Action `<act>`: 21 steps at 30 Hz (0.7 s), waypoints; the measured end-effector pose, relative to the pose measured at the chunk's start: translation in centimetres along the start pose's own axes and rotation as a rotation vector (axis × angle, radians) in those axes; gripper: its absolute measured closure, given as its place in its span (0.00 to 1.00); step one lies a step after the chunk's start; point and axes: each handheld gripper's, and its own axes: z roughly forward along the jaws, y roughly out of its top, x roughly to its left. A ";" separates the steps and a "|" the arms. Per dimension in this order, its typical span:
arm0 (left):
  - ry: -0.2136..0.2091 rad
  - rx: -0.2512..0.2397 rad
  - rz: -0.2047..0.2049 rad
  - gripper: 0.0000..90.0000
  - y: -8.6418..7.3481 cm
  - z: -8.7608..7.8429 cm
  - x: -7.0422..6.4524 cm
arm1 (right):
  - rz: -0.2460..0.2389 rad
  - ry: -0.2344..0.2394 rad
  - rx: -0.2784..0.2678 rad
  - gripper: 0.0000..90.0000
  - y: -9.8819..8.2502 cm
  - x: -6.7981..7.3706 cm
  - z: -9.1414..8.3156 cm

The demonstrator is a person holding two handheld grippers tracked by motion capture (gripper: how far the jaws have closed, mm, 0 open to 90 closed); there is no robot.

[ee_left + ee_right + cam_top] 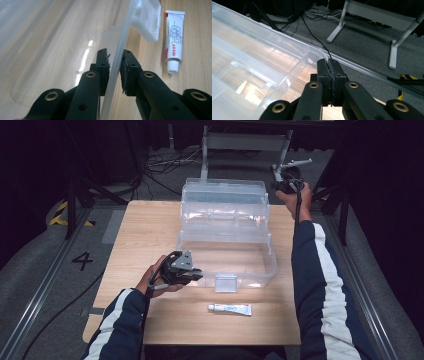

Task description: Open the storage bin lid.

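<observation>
Holding the front wall of the clear plastic organiser box (225, 245) in the middle of the bench (145, 230), the left gripper (115, 68) pinches that thin wall. The right gripper (331, 75), jaws closed on nothing, hangs beside the far lid. Closing or loading the box looks next, needing a fresh grip. The box stands open, tiered and see-through, its latch near a white tube (230, 309).

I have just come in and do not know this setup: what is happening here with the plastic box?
A person works on a clear tiered plastic box that stands open on a wooden table. The left claw grips the box's front wall near its latch. The right claw is shut, with nothing between its jaws, at the box's far right corner. A small white tube lies untouched in front.
</observation>
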 end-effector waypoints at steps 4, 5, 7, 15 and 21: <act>0.000 0.000 -0.002 0.87 0.0 0.0 0.0 | -0.015 0.004 -0.018 0.99 -0.3 0.3 -1.4; 0.000 0.000 -0.002 0.87 0.0 0.0 0.0 | -0.021 0.009 -0.021 0.99 -0.5 0.4 -1.8; -0.001 0.000 -0.003 0.87 0.0 0.0 0.0 | -0.029 0.009 -0.030 0.99 -0.7 0.5 -2.5; 0.000 0.001 -0.001 0.87 0.0 0.0 0.0 | -0.057 0.030 -0.053 0.99 -1.3 1.2 -4.6; 0.001 0.000 -0.006 0.87 0.0 0.0 0.0 | -0.085 0.056 -0.074 0.99 -1.7 2.0 -6.2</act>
